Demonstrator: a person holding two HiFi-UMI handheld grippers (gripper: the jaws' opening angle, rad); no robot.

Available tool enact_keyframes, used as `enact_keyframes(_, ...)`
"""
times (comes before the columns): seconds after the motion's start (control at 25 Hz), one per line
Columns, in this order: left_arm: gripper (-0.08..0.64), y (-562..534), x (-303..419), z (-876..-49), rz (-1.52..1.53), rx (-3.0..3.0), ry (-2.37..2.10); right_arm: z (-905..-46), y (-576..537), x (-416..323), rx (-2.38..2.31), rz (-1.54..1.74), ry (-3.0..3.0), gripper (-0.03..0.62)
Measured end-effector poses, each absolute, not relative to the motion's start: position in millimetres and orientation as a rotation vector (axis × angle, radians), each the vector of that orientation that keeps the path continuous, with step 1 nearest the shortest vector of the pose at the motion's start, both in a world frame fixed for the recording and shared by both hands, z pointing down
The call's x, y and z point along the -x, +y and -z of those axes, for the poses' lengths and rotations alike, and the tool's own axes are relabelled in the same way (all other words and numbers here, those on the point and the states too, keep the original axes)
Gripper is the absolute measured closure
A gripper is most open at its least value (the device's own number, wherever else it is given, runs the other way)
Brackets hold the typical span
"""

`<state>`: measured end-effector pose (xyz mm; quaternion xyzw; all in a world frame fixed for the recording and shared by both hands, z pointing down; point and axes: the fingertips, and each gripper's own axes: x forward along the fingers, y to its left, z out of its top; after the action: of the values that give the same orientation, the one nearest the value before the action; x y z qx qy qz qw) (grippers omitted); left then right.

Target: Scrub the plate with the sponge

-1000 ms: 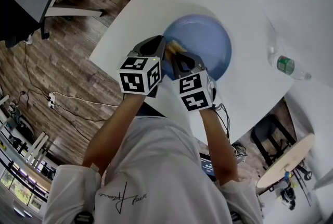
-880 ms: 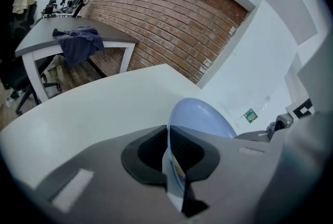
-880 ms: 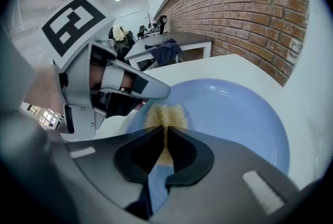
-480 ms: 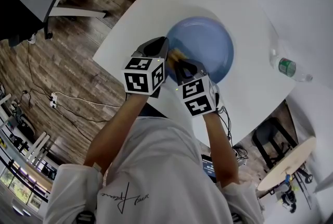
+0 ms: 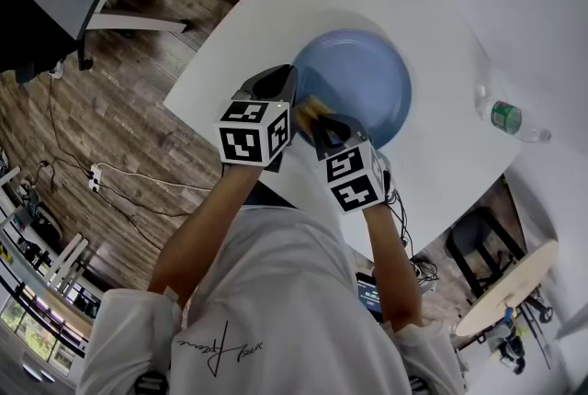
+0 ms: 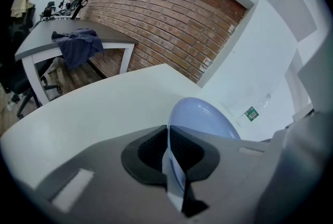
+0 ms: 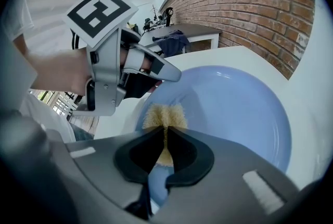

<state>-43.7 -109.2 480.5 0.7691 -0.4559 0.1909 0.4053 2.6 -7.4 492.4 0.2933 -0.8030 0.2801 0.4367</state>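
Grips a blue plate (image 5: 363, 76) by its near rim with the left gripper (image 5: 283, 88), seen from above over a white surface (image 5: 276, 7). Shows, in the left gripper view, both dark fingers (image 6: 148, 152) clamped on the thin rim, with the rest of the plate reaching out beyond their tips. Pinches a yellow sponge (image 5: 310, 108) in the right gripper (image 5: 319, 116), just right of the left fingers. Shows, in the right gripper view, those fingers (image 7: 138, 152) closed on the sponge's near end, with its frayed far end fanning out past the tips against the plate's inner face. Places the sponge beside the left fingers' grip, at the plate's near edge, with the wide blue hollow of the plate lying ahead of both pairs of fingers. Catches the left gripper in the right gripper view too, up and left of the right fingers, with a hand (image 7: 57, 74) behind it. Includes a clear bottle (image 5: 510, 119) with a green label, lying near the surface's far edge, well to the right of the fingers and apart from the plate. Takes in a brick wall (image 6: 171, 14) far beyond the left fingers, and a grey desk (image 6: 112, 38) with a dark cloth (image 6: 78, 46) draped on it off to their left.
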Motion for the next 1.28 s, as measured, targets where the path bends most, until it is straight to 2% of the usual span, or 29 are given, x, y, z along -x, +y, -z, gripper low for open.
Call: enact_keyframes(1.28,0.529,-109.0,42.1,-480.8,-0.486,-1.946,-1.158,-495.7,13.1,-35.8,-0.665,-0.748,-1.922,0.563)
